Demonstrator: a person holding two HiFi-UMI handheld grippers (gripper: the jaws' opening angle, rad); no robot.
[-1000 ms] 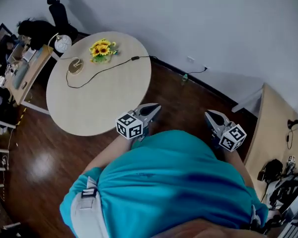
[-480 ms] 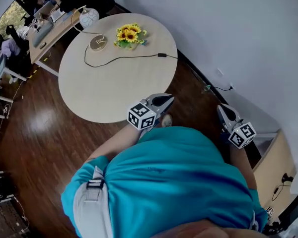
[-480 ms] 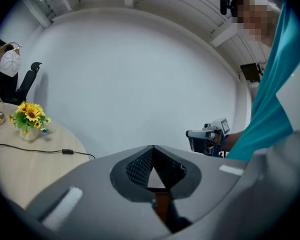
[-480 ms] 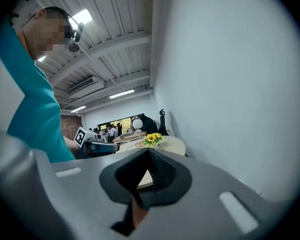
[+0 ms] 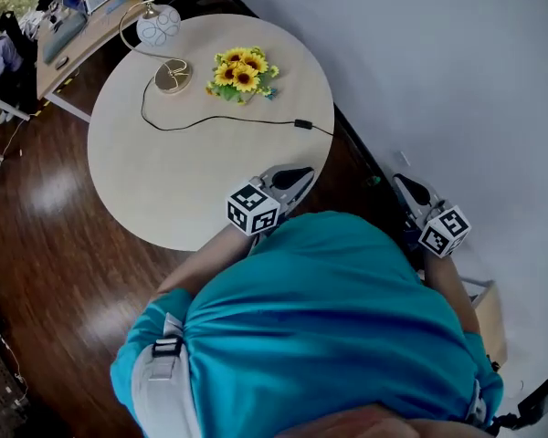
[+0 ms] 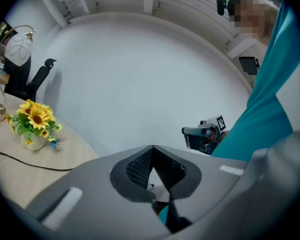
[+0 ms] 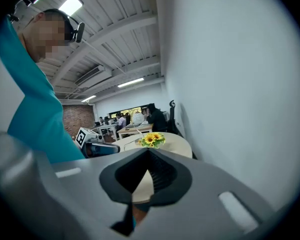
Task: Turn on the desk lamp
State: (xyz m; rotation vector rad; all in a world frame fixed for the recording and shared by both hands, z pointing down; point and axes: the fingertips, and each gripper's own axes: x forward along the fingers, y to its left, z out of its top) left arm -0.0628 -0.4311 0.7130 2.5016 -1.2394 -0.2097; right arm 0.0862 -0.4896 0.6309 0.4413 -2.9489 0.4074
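Well, left tool (image 5: 301, 172), right tool (image 5: 405, 183) closed, empty

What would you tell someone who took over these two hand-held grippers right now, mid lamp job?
Left gripper: shut, empty, at the near edge of the round table.
Right gripper: shut, empty, off the table, near the wall.
Desk lamp: far side of the table beside the sunflowers. Its cord runs to a small black block, perhaps the switch.
Done: nothing touched; the lamp does not look lit.
Left: reach the lamp or that block and switch it on.
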